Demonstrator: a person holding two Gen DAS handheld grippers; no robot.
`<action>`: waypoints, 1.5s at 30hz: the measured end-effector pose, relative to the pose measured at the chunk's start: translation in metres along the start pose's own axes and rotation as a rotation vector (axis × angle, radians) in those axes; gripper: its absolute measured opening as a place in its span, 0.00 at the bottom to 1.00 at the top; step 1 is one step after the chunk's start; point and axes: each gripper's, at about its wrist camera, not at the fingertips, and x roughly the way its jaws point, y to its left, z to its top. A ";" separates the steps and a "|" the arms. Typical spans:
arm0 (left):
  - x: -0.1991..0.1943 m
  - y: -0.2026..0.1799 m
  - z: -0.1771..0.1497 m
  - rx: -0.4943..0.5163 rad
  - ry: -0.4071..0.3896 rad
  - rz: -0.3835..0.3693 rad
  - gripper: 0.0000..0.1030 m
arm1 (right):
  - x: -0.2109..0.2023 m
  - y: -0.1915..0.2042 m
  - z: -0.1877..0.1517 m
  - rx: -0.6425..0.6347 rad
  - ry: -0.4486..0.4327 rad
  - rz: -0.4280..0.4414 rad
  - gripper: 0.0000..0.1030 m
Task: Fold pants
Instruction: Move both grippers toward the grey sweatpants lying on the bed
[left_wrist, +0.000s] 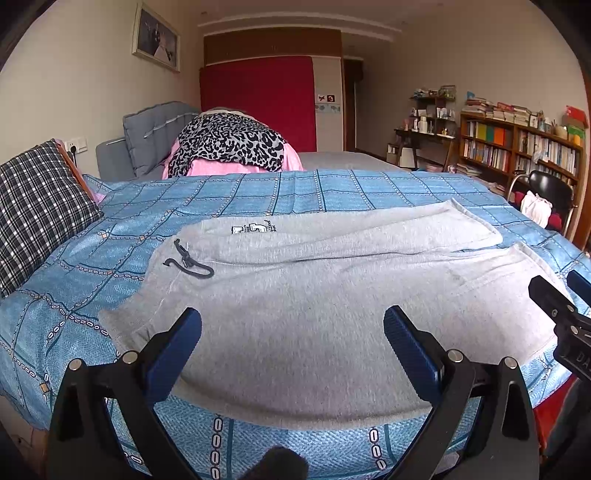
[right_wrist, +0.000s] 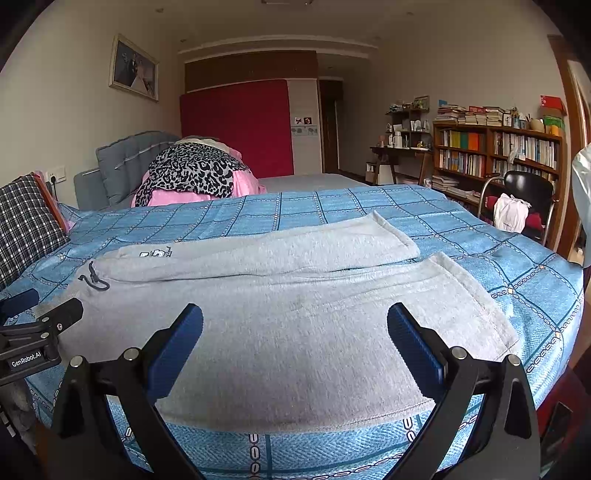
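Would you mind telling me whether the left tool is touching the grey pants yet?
Cannot tell. In the left wrist view the open left tool overlaps the grey pants in the picture, but neither view shows contact or a gap plainly.

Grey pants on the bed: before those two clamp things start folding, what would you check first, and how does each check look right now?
1. Grey pants lie flat on the blue bedspread: ok.
2. Both legs spread side by side, not crossed: ok.
3. Left gripper open, nothing between its fingers: ok.
4. Right gripper open and empty: ok.
5. Drawstring loose on top at the waist, could snag: not ok.
6. Fingers touching the fabric or above it: cannot tell.
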 end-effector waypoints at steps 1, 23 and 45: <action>0.000 0.000 0.000 0.000 0.000 0.000 0.95 | 0.000 0.000 0.000 0.000 0.000 0.000 0.98; 0.012 -0.005 -0.005 0.015 0.035 -0.004 0.95 | 0.012 -0.001 -0.004 0.002 0.029 0.000 0.98; 0.045 -0.012 -0.012 0.032 0.119 -0.002 0.95 | 0.041 -0.010 -0.012 0.020 0.098 -0.007 0.98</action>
